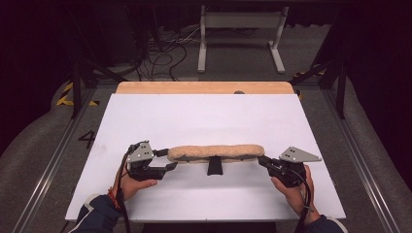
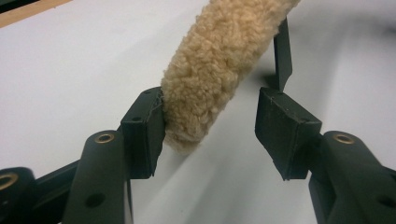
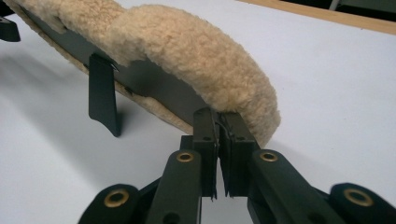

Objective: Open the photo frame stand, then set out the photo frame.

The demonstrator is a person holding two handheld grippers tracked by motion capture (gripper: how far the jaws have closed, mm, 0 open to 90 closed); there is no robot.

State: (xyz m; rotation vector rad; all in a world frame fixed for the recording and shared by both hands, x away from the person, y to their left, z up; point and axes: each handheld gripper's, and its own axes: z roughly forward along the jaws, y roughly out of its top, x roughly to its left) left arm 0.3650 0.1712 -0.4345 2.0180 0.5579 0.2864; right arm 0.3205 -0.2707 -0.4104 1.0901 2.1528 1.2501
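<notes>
Two tongs at the ends of a fleece pad on the white desk [image 1: 204, 121].

The right tongs [image 3: 218, 122] are pinched narrow on the dark flat backing at the near end of the long tan fleecy pad [image 1: 216, 152]. The left tongs [image 2: 210, 126] gape wide around the pad's other end, one jaw touching the fleece, the other apart. Between them, a short black tab [image 1: 214, 166] hangs from the pad.

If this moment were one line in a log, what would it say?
object: fleece pad on white table | left gripper: open around its end | right gripper: shut on other end | stage: two-handed grasp forming
</notes>
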